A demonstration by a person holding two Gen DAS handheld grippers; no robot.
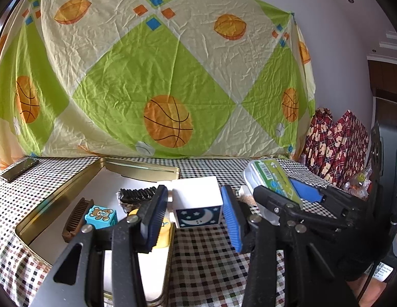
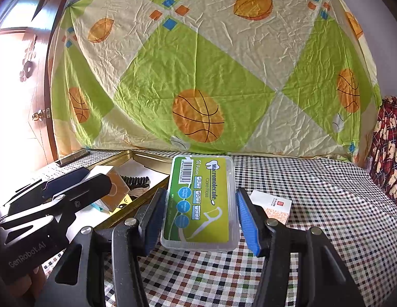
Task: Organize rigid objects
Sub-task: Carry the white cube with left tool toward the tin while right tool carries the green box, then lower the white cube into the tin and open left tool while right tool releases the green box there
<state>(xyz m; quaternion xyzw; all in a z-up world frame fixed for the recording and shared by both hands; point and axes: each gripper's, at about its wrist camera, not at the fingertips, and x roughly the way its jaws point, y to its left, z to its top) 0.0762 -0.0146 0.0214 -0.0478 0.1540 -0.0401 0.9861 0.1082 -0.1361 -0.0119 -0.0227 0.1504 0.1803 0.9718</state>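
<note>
Two black handheld grippers, left gripper [image 1: 195, 217] and right gripper [image 2: 202, 217], ribbed blue pads [image 2: 247, 220], silver pivot screws, "GenRobot.AI" lettering, black glove [image 1: 362, 263].

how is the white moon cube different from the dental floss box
The white moon cube is an opaque block with a dark blue moon-and-stars face; the dental floss box is a flat clear plastic case with a green label. The cube sits between the left gripper's pads beside the gold tin; the floss box sits between the right gripper's pads, farther from the tin. Both are rigid and over the checkered cloth.
</note>
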